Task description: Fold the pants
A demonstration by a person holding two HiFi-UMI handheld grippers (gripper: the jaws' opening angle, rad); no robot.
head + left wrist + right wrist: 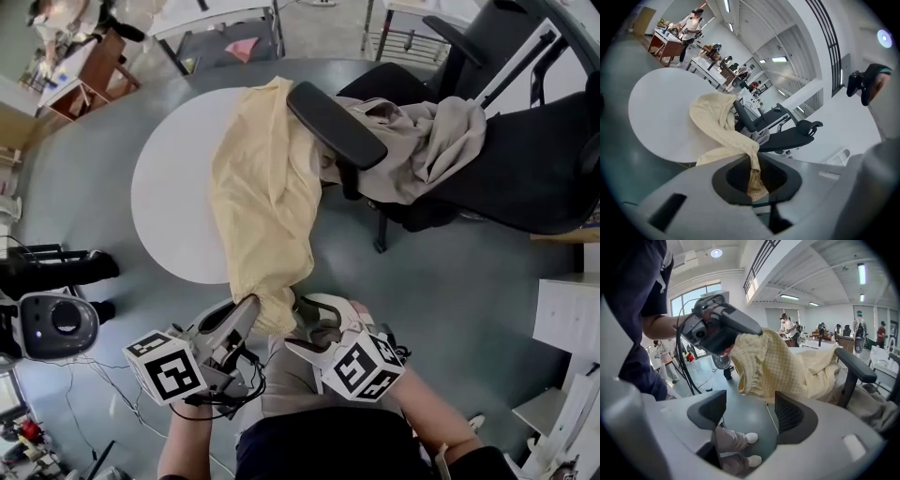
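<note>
Pants (pixel 262 197) not yet folded: bunched lengthwise across the right side of the round table (pixel 173 202), near end hanging off the edge. Left hand-held gripper (pixel 246 314) is clamped on that end. Right hand-held gripper (pixel 305 323) is wide apart, empty, just beside it. All folds are left to do. The armrest (pixel 333 122) of the chair (pixel 525 150) crowds the pants' far right, and a grey cloth (pixel 431 141) lies on the chair.

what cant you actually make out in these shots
- Head view: the side of the pants nearest the chair, covered by its armrest.
- Head view: what the grey cloth is; too bunched.
- Left gripper view: which part of the pants the left gripper pinches; crumpled.
</note>
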